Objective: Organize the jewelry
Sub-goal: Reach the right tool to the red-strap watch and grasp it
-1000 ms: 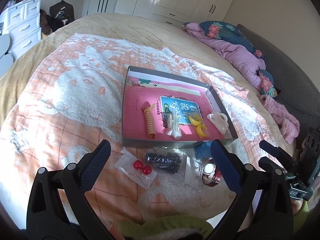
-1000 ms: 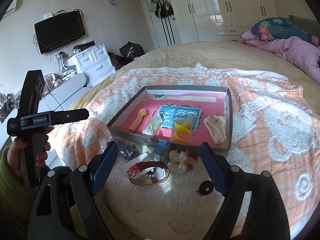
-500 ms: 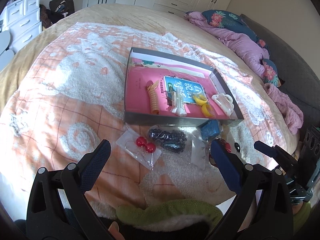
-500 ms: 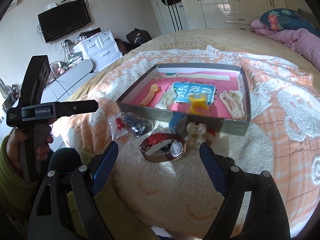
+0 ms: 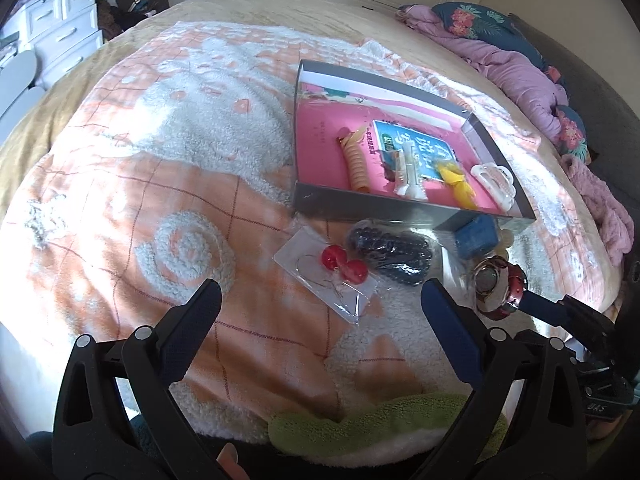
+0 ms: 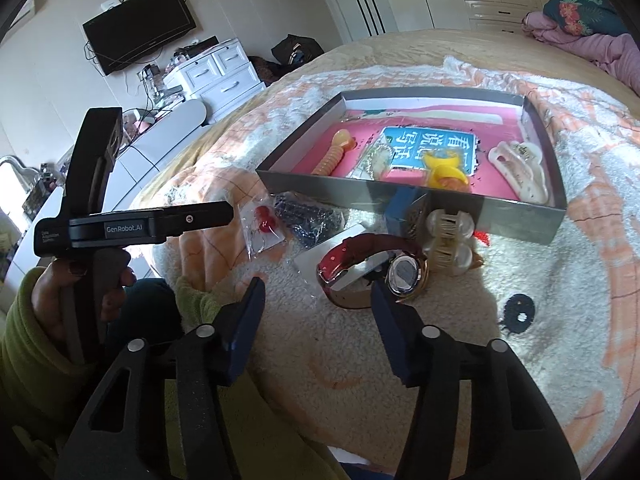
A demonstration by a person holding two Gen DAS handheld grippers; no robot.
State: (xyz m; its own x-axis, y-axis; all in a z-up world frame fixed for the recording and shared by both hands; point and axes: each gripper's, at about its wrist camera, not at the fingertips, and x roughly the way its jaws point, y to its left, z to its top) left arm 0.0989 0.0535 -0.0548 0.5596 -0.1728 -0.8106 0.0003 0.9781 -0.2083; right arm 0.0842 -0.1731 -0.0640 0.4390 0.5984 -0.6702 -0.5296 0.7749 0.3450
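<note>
A grey box (image 5: pixel 400 209) with a pink lining holds an orange spiral tie (image 5: pixel 356 164), a yellow clip (image 5: pixel 456 181) and a white claw clip (image 5: pixel 496 179). In front of it on the blanket lie a bag of red earrings (image 5: pixel 343 265), a bag of dark beads (image 5: pixel 394 252), a blue box (image 5: pixel 478 235) and a red-strapped watch (image 6: pixel 374 270). My right gripper (image 6: pixel 318 296) hovers at the watch with its jaws closing. The strap's left part sits between the fingertips, and the pads do not press it. My left gripper (image 5: pixel 320 304) stands open above the blanket, just short of the earring bag.
A cream hair claw (image 6: pixel 448 236) lies against the grey box (image 6: pixel 360 196) next to the watch. A green-sleeved hand (image 6: pixel 80 280) holds the left gripper's handle. White drawers (image 6: pixel 220 76) and a TV stand beyond the bed's left side. Purple bedding (image 5: pixel 516 68) is piled far right.
Both grippers have dropped toward the blanket and tilted further down. The right gripper's jaws have narrowed a lot and now reach the watch. The left jaws keep their width.
</note>
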